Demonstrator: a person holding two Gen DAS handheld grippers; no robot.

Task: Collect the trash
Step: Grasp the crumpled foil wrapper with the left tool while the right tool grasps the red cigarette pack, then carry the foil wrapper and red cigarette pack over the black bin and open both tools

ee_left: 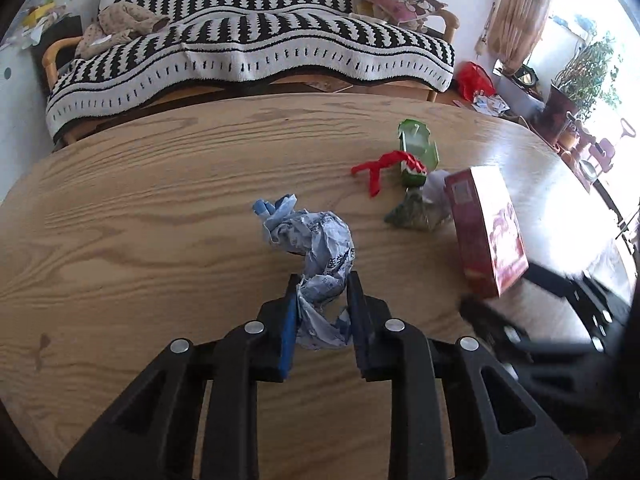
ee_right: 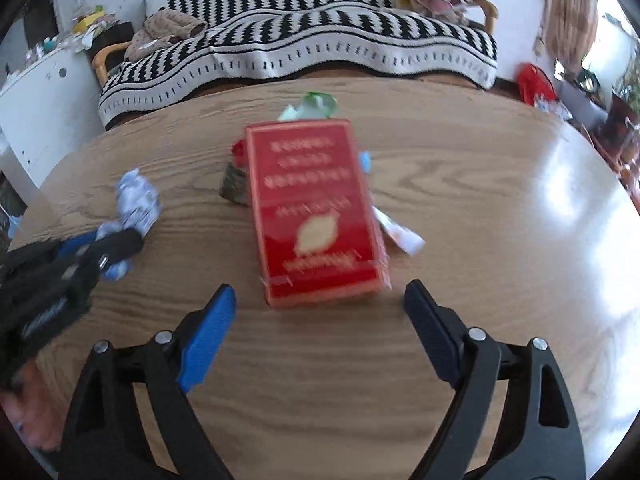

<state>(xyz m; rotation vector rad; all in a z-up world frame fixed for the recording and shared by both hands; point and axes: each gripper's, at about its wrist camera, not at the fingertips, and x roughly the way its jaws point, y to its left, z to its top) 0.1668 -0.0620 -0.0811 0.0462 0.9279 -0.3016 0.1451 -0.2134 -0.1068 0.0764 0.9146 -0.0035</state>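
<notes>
My left gripper (ee_left: 323, 284) is shut on a crumpled blue-and-white printed wrapper (ee_left: 316, 240) that lies on the wooden table (ee_left: 140, 220); the wrapper also shows in the right wrist view (ee_right: 136, 200), at the left, with the left gripper (ee_right: 116, 248) on it. My right gripper (ee_right: 320, 296) is open and empty, its fingers either side of the near end of a red box (ee_right: 316, 208). The red box (ee_left: 486, 232) stands at the right in the left wrist view. Behind it lie a green carton (ee_left: 416, 148), a red ribbon (ee_left: 380, 168) and a clear bag of dark bits (ee_left: 416, 212).
A sofa with a black-and-white striped blanket (ee_left: 248, 48) runs along the table's far edge. A red bag (ee_left: 474, 80), plants (ee_left: 588, 72) and clutter stand on the floor at the right. A white cabinet (ee_right: 44, 100) stands at the far left.
</notes>
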